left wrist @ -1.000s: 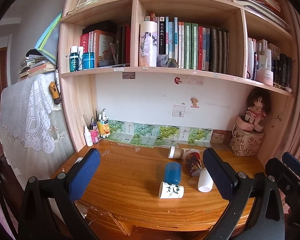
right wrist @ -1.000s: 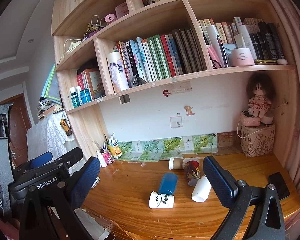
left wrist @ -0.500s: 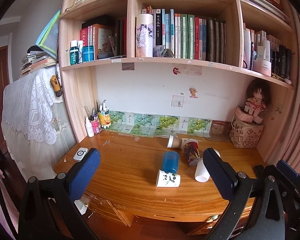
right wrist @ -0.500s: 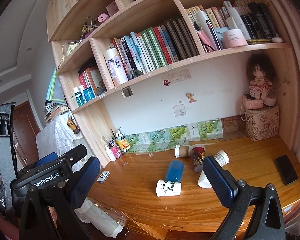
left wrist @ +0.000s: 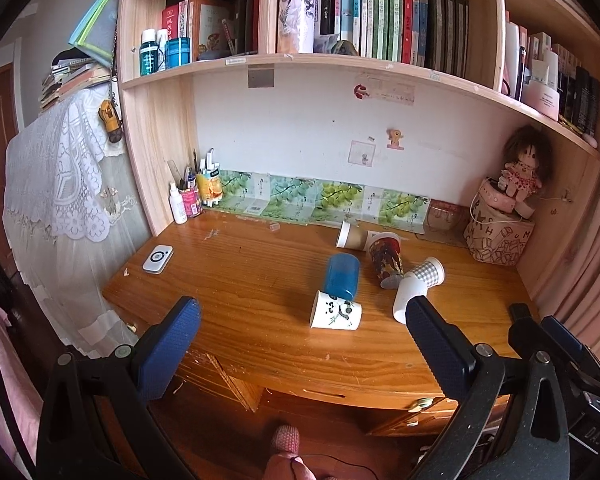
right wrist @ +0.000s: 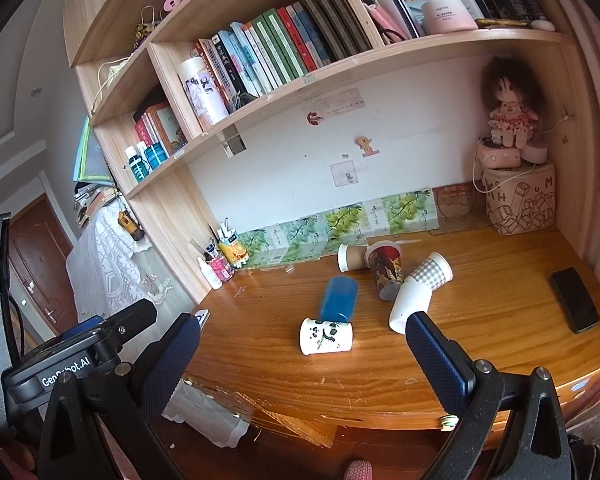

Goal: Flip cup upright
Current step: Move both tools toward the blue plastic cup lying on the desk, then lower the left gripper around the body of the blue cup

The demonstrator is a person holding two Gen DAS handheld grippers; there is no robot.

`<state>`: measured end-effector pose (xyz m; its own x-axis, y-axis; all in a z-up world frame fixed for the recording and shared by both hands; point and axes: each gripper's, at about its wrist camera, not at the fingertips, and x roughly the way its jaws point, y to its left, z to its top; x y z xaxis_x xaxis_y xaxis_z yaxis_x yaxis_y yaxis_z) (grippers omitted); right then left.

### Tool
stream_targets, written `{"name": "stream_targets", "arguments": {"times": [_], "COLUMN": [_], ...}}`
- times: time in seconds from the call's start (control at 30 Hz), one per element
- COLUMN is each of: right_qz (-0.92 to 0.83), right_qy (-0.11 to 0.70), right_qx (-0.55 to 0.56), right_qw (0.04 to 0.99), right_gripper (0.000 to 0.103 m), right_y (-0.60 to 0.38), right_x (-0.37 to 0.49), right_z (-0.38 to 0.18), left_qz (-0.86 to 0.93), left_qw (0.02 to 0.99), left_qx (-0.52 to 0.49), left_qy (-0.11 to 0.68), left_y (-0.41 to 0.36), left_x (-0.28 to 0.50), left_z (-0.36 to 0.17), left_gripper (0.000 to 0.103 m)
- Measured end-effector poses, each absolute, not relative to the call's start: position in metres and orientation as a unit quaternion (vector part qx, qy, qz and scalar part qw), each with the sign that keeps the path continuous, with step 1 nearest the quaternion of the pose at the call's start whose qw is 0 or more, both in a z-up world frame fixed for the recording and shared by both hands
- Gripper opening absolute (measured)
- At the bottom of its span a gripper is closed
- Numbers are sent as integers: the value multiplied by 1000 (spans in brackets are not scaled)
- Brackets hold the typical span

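Several cups lie on their sides on the wooden desk (left wrist: pixel 236 280): a white panda cup (left wrist: pixel 335 313) (right wrist: pixel 326 336), a blue cup (left wrist: pixel 342 276) (right wrist: pixel 338 299), a red patterned cup (left wrist: pixel 386 256) (right wrist: pixel 386 268), a brown paper cup (left wrist: pixel 352 235) (right wrist: pixel 350 257), a checked cup (left wrist: pixel 430 273) (right wrist: pixel 432 271) and a plain white cup (left wrist: pixel 407 299) (right wrist: pixel 409 305). My left gripper (left wrist: pixel 302 344) is open and empty, held in front of the desk's near edge. My right gripper (right wrist: pixel 302 356) is open and empty, also short of the desk.
A white puck device (left wrist: pixel 158 259) lies at the desk's left. A black phone (right wrist: pixel 575 299) lies at the right. A pen pot and bottles (left wrist: pixel 190 200) stand back left. A box with a doll (left wrist: pixel 500 232) stands back right. Bookshelves hang above.
Both grippers have pulled back and risen, so the desk and cups look farther and lower. The cups have not moved. Both grippers stay open.
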<state>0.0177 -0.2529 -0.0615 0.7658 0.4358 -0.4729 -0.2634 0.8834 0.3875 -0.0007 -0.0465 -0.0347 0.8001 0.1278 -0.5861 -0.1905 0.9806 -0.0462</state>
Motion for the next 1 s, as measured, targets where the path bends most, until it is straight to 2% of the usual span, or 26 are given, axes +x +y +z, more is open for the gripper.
{"name": "stream_targets", "arguments": {"times": [0.23, 0.6, 1.0], "right_qz": [185, 153, 109], "right_qy": [311, 385, 457], "right_qx": [145, 185, 203], "right_qw": [921, 891, 859], "right_gripper": [103, 103, 103], "right_y": [-242, -217, -189], "right_x": [45, 129, 210], "right_z": [-69, -100, -126], "left_qz": [79, 27, -53], "left_qw": [939, 917, 860], "left_qx": [-81, -110, -123], "left_qy": [323, 382, 492], "left_y": [-29, 5, 24], "left_x": [31, 124, 241], "left_z": [-47, -71, -116], "left_gripper": [102, 102, 102]}}
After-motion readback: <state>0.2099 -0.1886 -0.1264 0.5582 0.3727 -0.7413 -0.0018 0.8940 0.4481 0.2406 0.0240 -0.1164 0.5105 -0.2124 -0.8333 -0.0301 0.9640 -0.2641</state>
